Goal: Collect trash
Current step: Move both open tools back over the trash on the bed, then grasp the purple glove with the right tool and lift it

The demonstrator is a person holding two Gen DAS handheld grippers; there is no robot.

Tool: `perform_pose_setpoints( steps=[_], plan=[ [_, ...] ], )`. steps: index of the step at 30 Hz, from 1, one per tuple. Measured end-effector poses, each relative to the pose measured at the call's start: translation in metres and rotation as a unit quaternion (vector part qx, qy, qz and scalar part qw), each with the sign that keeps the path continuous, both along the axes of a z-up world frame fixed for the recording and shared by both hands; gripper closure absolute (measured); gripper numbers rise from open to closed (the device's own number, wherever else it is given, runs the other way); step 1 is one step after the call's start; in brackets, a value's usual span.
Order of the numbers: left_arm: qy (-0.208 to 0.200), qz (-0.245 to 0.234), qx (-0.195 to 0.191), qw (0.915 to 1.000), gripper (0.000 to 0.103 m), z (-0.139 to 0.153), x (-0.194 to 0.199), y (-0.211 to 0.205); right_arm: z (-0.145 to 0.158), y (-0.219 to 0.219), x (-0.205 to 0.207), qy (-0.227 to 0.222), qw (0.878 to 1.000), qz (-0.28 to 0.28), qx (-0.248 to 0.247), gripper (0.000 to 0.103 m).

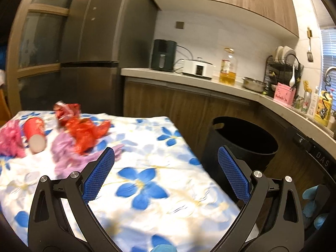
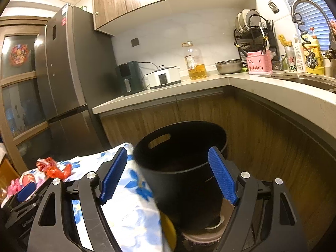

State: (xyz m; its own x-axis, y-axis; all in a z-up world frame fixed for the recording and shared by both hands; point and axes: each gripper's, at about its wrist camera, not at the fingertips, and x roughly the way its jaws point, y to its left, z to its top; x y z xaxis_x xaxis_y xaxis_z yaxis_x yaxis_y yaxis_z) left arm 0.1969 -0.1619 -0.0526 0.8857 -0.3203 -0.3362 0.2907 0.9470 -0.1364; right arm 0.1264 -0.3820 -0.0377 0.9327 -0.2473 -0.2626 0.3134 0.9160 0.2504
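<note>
left wrist view: your left gripper stands released, jaws wide, nothing between them, over the floral tablecloth. on the cloth you have one red paper cup lying on its side, long axis running away from you, open mouth toward you; one red foil wrapper; one pink crumple; one lilac crumple. one black bin stands upright beside the table, mouth up.

right wrist view: your right gripper is released, jaws apart, empty, framing the same bin. red wrapper lies far left.
</note>
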Motion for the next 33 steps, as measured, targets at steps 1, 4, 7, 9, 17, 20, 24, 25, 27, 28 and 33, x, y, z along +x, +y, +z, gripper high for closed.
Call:
perform_pose_setpoints(
  steps=[1, 4, 7, 9, 17, 20, 24, 25, 27, 28, 33],
  plan=[
    [0.002, 0.005, -0.002, 1.0, 0.006, -0.001, -0.004, 0.009, -0.001, 0.005, 0.0, 0.001, 1.0, 0.005, 0.001, 0.025],
    [0.002, 0.026, -0.003, 0.9997, 0.006, -0.004, -0.012, 0.032, -0.002, 0.023, 0.002, 0.006, 1.0, 0.023, -0.001, 0.025],
    [0.001, 0.052, -0.004, 0.9986, 0.006, -0.005, -0.019, 0.059, -0.006, 0.046, 0.006, 0.011, 0.999, 0.041, -0.003, 0.025],
    [0.002, 0.069, -0.006, 0.9976, 0.006, -0.006, -0.02, 0.076, -0.008, 0.062, 0.009, 0.014, 0.998, 0.054, -0.004, 0.025],
    [-0.006, 0.13, -0.016, 0.9914, 0.006, -0.006, -0.026, 0.133, -0.018, 0.126, 0.032, 0.031, 0.992, 0.12, -0.016, 0.025],
    [-0.008, 0.148, -0.017, 0.9888, 0.006, -0.007, -0.027, 0.151, -0.025, 0.149, 0.044, 0.04, 0.989, 0.142, -0.019, 0.025],
    [-0.005, 0.168, -0.022, 0.9855, 0.006, -0.009, -0.027, 0.171, -0.031, 0.175, 0.063, 0.054, 0.985, 0.164, -0.024, 0.025],
    [-0.005, 0.173, -0.024, 0.9847, 0.006, -0.01, -0.026, 0.176, -0.033, 0.181, 0.068, 0.057, 0.984, 0.169, -0.025, 0.025],
    [-0.003, 0.181, -0.027, 0.9831, 0.006, -0.011, -0.024, 0.183, -0.037, 0.19, 0.077, 0.063, 0.982, 0.177, -0.026, 0.025],
    [-0.002, 0.184, -0.029, 0.9825, 0.006, -0.012, -0.023, 0.187, -0.039, 0.194, 0.082, 0.066, 0.981, 0.179, -0.027, 0.025],
    [-0.002, 0.189, -0.029, 0.9815, 0.006, -0.014, -0.012, 0.195, -0.048, 0.212, 0.107, 0.08, 0.979, 0.188, -0.027, 0.026]
  ],
)
